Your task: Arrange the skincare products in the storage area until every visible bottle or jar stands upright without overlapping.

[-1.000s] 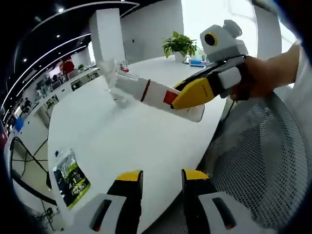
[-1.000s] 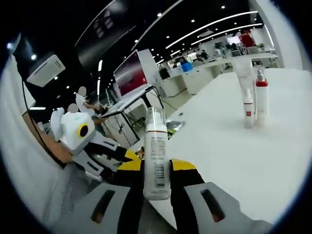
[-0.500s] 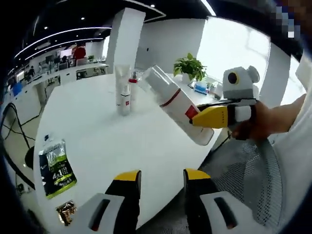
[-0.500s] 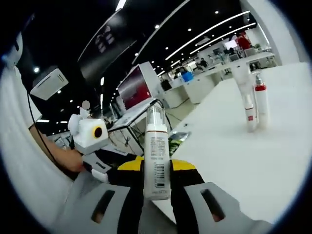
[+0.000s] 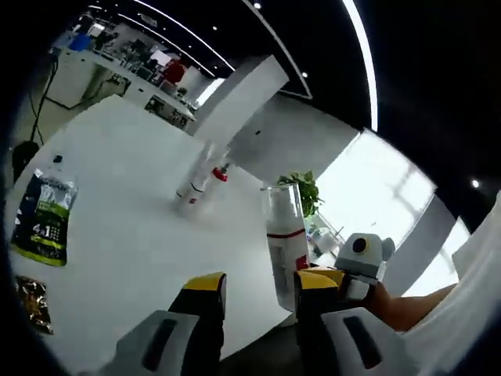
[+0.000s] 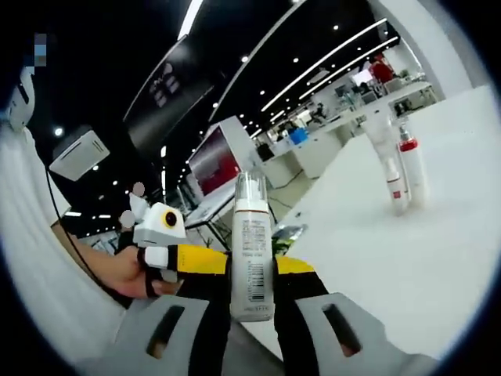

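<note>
Change, pump bottle (image 6: 251, 244): was lying near-horizontal in left gripper view a second ago, tilted half a second ago, now upright beside left tool's jaws (image 5: 285, 242).
Change, left tool (image 5: 257, 291): has closed in on the bottle; right jaw now just beside or touching bottle base, can't tell which.
Change, right tool (image 6: 251, 294): still clamped on pump bottle, grip unchanged across frames.
Left tool state: jaws narrowly parted, nothing between them.
Right tool state: gripping pump bottle low on the body, barcode label facing camera, clear cap on top, red band under cap.
Pump bottle location: held in air at near edge of white desk (image 5: 133, 235), not set down.
Other products: white tube (image 6: 387, 167) and red-collared bottle (image 6: 412, 171) standing upright, just beside each other, far out on desk (image 6: 407, 266); same pair in left gripper view, tube (image 5: 193, 184), bottle (image 5: 213, 179).
Contents of bottles: opaque, can't tell.
Desk extras: green-black sachet (image 5: 44, 221) lying flat near desk edge, small brown packet (image 5: 30, 302) near it.
Background: potted plant (image 5: 304, 192) at far side of desk.
Person: hand (image 6: 133, 271) holding left tool in right gripper view.
</note>
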`<state>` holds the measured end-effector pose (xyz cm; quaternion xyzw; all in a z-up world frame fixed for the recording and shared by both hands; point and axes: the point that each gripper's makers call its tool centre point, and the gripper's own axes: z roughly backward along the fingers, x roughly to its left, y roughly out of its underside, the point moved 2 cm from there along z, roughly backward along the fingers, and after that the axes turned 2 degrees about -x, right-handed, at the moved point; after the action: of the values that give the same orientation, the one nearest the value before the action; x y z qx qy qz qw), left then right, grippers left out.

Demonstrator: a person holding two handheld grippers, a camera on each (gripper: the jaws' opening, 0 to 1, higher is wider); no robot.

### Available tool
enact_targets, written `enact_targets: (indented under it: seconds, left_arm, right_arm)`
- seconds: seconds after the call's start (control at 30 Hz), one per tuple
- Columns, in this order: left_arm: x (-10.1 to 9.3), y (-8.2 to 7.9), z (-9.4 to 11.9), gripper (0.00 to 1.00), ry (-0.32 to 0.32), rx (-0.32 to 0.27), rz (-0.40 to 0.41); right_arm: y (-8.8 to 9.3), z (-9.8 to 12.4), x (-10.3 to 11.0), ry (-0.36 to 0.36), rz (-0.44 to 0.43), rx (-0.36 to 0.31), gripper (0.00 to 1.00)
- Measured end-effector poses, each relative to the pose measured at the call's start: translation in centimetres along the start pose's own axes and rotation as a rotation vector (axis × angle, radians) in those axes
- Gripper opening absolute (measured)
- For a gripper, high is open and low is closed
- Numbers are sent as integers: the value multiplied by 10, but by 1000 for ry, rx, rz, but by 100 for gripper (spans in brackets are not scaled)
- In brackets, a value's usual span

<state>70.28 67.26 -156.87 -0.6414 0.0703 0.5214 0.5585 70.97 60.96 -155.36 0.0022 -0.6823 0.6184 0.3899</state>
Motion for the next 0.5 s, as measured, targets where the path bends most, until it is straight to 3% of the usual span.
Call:
enact_targets:
  seconds: [0.1, 0.17, 0.5]
  left_arm:
    - [-3, 4, 1, 37, 31, -29, 72]
    - [-1, 4, 1, 37, 41, -18, 76]
    - [-9, -6, 5, 38, 134, -75, 150]
  right_arm:
    - [0, 0, 1, -5, -10, 0, 17]
    - [2, 0, 3, -18, -17, 7, 17]
    - [14, -5, 14, -99, -111, 68, 17]
